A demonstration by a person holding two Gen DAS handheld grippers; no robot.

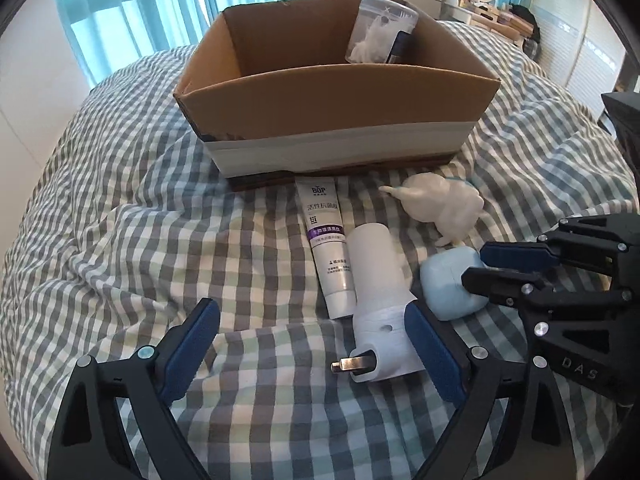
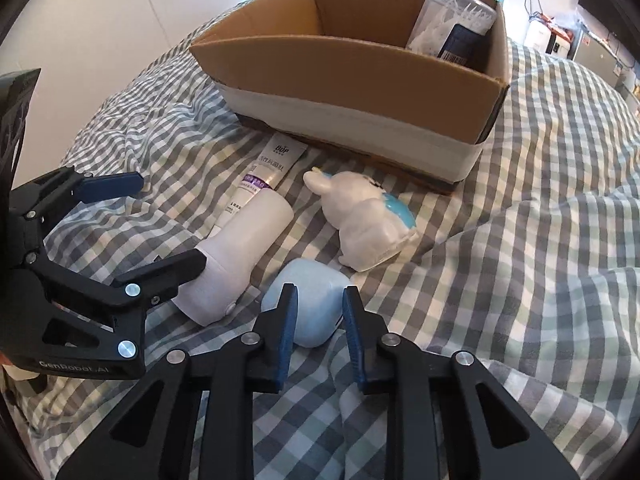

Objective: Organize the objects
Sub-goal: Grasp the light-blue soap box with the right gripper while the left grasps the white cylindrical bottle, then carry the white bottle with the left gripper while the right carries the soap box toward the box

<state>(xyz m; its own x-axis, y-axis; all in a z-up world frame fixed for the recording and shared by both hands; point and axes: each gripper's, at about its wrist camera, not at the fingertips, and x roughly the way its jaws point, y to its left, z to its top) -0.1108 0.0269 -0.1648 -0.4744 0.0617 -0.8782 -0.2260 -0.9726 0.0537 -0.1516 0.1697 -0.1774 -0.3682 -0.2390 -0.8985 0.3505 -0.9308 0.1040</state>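
A cardboard box [image 1: 332, 92] [image 2: 360, 64] stands on the checked bedding and holds a clear tub of floss picks [image 1: 380, 32] [image 2: 448, 16]. In front of it lie a white toothpaste tube [image 1: 326, 240] [image 2: 264, 176], a white plug-in device [image 1: 380, 300] [image 2: 240, 256], a white rabbit figure [image 1: 440, 208] [image 2: 368, 216] and a pale blue case [image 1: 452, 284] [image 2: 312, 304]. My left gripper [image 1: 312, 320] [image 2: 168, 224] is open, its right finger against the plug-in device. My right gripper [image 2: 318, 312] [image 1: 476, 264] is closed on the pale blue case.
The checked duvet [image 1: 120, 220] [image 2: 540, 240] is rumpled, with raised folds at the right. Curtained windows [image 1: 120, 12] are behind the box. Shelves and furniture [image 1: 492, 4] stand at the far right.
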